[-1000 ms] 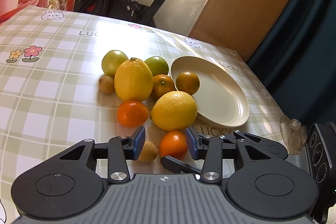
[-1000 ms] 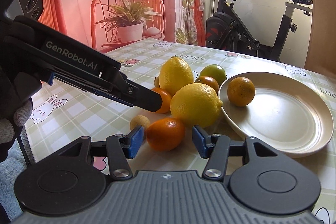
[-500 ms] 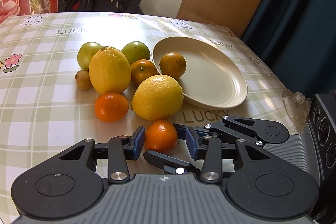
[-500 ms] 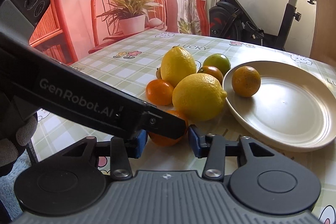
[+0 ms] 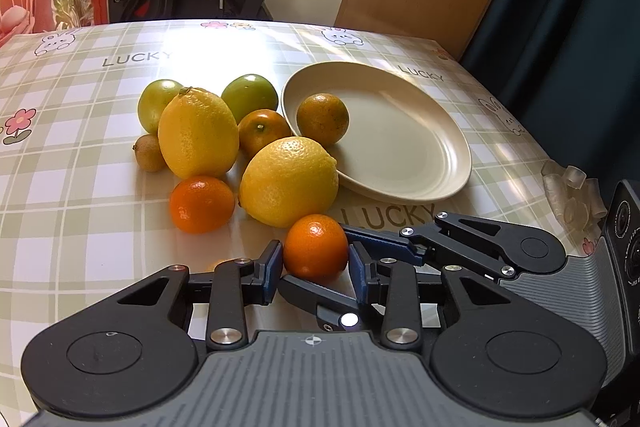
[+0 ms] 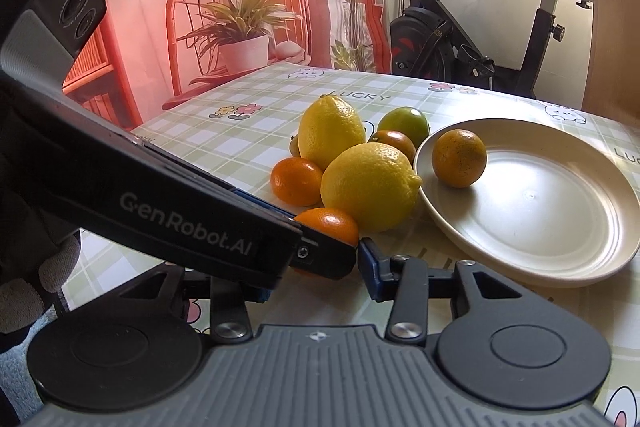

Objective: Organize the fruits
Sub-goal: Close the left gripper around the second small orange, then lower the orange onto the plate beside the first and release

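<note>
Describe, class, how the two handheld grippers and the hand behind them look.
Both grippers, left and right, have black linkage arms with silver pivot screws, blue fingertip pads and ribbed grey bodies. White "GenRobot.AI" lettering marks the left one's side. The hand wears a grey knit glove.

"LUCKY" is printed on the tablecloth (image 5: 100, 187); "GenRobot.AI" marks the left hand-held gripper (image 6: 188, 223).

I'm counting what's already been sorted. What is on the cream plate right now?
The cream plate holds one speckled dull orange, near its left rim. The rest of its surface shows bare. A big lemon hides a bit of the near rim, so what lies under that edge can't be seen.
</note>
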Tool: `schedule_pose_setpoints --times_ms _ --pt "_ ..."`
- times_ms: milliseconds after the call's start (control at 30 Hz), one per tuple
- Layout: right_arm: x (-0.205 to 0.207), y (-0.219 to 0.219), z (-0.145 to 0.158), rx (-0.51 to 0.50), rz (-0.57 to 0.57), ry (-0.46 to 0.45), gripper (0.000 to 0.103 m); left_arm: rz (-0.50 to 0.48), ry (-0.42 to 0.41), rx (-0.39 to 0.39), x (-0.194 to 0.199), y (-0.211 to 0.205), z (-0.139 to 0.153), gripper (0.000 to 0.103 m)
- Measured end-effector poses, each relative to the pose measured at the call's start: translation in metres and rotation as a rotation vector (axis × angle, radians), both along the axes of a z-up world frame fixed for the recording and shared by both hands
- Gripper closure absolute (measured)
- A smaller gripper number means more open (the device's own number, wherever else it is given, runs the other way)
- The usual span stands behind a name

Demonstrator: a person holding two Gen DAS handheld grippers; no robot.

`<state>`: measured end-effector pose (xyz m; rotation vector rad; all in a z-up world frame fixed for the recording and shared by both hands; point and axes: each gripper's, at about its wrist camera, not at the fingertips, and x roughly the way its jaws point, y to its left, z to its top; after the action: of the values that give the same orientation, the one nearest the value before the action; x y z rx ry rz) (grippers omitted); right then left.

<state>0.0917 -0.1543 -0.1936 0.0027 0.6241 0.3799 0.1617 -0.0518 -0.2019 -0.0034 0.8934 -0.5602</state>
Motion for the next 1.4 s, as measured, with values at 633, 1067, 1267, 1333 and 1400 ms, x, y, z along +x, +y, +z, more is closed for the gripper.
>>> schedule_pose_setpoints --times_ms 633,1067,1267,1333,1400 --pt "-0.007 -0.047 0.028 0.071 -0.144 -0.12 0.059 -0.12 -0.134 0.035 0.016 -0.059 0.033 0.065" --pt "0.033 -0.071 0.013 0.122 -0.195 -0.081 0.059 -0.092 -0.087 0.076 0.052 -0.072 0.022 0.065" --pt "0.046 -0.075 0.011 0.144 -0.196 -0.044 0.059 -0.078 -0.078 0.086 0.063 -0.073 0.018 0.065" --pt "0.051 -0.078 0.01 0.17 -0.199 -0.023 0.059 -0.071 -0.075 0.091 0.066 -0.072 0.017 0.065" --pt "0.056 -0.079 0.008 0.176 -0.198 -0.006 0.059 -0.064 -0.077 0.093 0.069 -0.072 0.016 0.065"
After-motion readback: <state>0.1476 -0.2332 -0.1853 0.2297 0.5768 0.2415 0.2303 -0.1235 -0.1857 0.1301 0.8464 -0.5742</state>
